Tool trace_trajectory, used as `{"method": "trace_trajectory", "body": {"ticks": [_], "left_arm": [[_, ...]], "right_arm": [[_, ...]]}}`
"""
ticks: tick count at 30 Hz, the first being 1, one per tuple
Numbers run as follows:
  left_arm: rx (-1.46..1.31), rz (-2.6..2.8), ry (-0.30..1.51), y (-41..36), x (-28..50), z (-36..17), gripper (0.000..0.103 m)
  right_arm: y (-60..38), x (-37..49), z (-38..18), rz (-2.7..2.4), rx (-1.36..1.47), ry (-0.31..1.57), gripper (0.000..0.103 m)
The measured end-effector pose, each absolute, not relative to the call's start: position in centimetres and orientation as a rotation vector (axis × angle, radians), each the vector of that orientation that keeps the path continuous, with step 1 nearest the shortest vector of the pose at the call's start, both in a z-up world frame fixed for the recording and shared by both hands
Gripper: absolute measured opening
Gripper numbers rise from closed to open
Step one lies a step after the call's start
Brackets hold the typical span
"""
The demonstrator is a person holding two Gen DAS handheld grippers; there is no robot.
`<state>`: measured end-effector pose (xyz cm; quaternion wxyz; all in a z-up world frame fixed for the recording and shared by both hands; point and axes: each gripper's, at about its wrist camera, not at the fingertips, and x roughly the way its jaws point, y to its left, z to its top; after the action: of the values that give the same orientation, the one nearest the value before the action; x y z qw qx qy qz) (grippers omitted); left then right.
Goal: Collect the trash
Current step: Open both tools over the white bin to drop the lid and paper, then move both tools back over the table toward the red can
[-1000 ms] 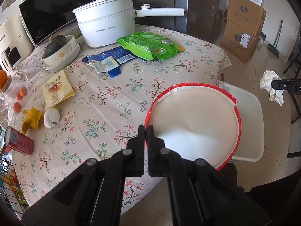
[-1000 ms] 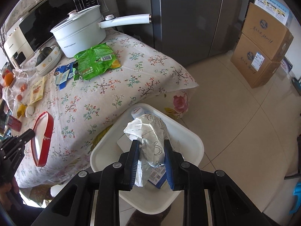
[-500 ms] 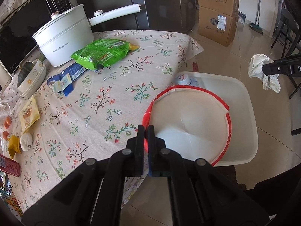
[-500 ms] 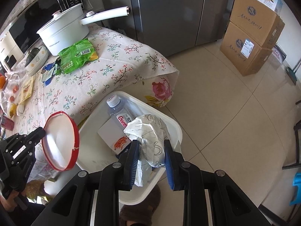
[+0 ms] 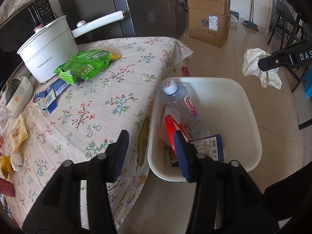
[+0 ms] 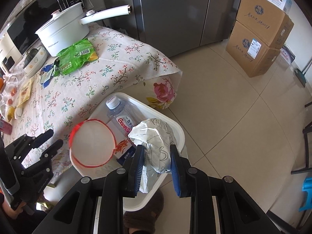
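Observation:
A white trash bin (image 5: 249,105) (image 6: 180,130) stands on the floor beside the table. It holds a clear water bottle (image 5: 183,107) (image 6: 122,117), a blue carton (image 5: 211,146) and the red-rimmed white lid (image 6: 91,142), which rests tilted at the bin's rim. My left gripper (image 5: 151,148) (image 6: 48,138) is open and empty at the bin's near edge. My right gripper (image 6: 156,156) is shut on crumpled white paper (image 6: 154,136) (image 5: 259,66) over the bin's far side.
The floral-cloth table (image 5: 101,101) carries a white pot (image 5: 48,46), a green snack bag (image 5: 85,64), a blue wrapper (image 5: 50,95), a yellow packet (image 5: 17,132) and bowls (image 5: 19,95). Cardboard boxes (image 6: 261,37) and a grey fridge (image 6: 175,9) stand behind.
My left gripper has opened and let go of the red-rimmed lid, which now lies in the bin. The right gripper still holds the paper and has come over the bin.

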<state>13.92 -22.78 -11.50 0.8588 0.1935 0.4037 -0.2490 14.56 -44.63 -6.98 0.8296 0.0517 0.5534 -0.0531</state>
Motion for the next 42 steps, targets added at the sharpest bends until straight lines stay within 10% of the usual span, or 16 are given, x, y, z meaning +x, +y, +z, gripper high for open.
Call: {"method": "trace_trajectory", "body": {"ticks": [17, 21, 42], "left_arm": [[0.349, -0.444, 0.845, -19.0, 14.4, -9.8, 0.080], [0.343, -0.432, 0.847, -18.4, 14.5, -9.7, 0.082], [0.297, -0.369, 0.868, -15.3, 15.2, -8.7, 0.088]], "right_arm": [[-42.9, 15.2, -6.6, -0.102, 0.095, 1.175, 0.035], [-42.9, 15.3, -6.0, -0.121, 0.111, 1.147, 0.069], [-40.5, 17.0, -5.3, -0.097, 0.102, 1.126, 0.077]]}}
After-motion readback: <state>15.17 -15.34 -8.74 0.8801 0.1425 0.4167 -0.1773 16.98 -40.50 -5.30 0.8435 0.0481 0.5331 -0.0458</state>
